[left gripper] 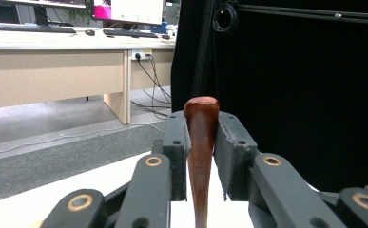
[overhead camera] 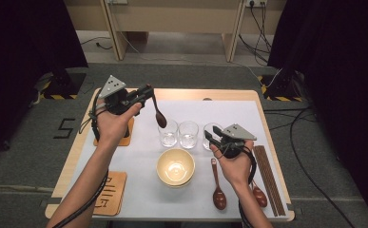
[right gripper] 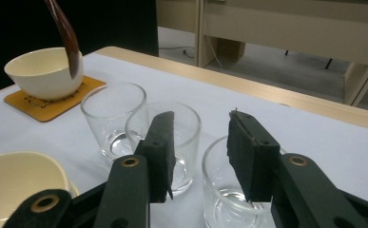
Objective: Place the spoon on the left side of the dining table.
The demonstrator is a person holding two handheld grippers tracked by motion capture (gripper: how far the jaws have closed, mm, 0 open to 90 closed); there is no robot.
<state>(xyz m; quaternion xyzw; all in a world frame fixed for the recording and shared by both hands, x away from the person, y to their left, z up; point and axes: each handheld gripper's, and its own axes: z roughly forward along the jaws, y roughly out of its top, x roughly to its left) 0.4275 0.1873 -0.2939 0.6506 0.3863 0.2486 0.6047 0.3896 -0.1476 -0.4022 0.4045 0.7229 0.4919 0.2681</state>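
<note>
My left gripper (overhead camera: 148, 92) is raised over the table's far left, shut on the handle of a dark wooden spoon (overhead camera: 160, 118). The spoon's bowl hangs just above the leftmost of three clear glasses (overhead camera: 168, 134). In the left gripper view the spoon handle (left gripper: 201, 156) stands pinched between the two pads. My right gripper (overhead camera: 211, 138) is low at the rightmost glass (overhead camera: 211, 129), open. In the right gripper view its jaws (right gripper: 203, 142) straddle the gap between the middle glass (right gripper: 181, 123) and the rightmost glass (right gripper: 219, 194), with neither gripped.
A cream bowl (overhead camera: 175, 166) sits in front of the glasses. Two more wooden spoons (overhead camera: 218, 190) and chopsticks (overhead camera: 268, 178) lie at the right. A white bowl (right gripper: 43, 71) rests on an orange coaster (right gripper: 43, 108) under my left hand. Another coaster (overhead camera: 106, 192) lies front left.
</note>
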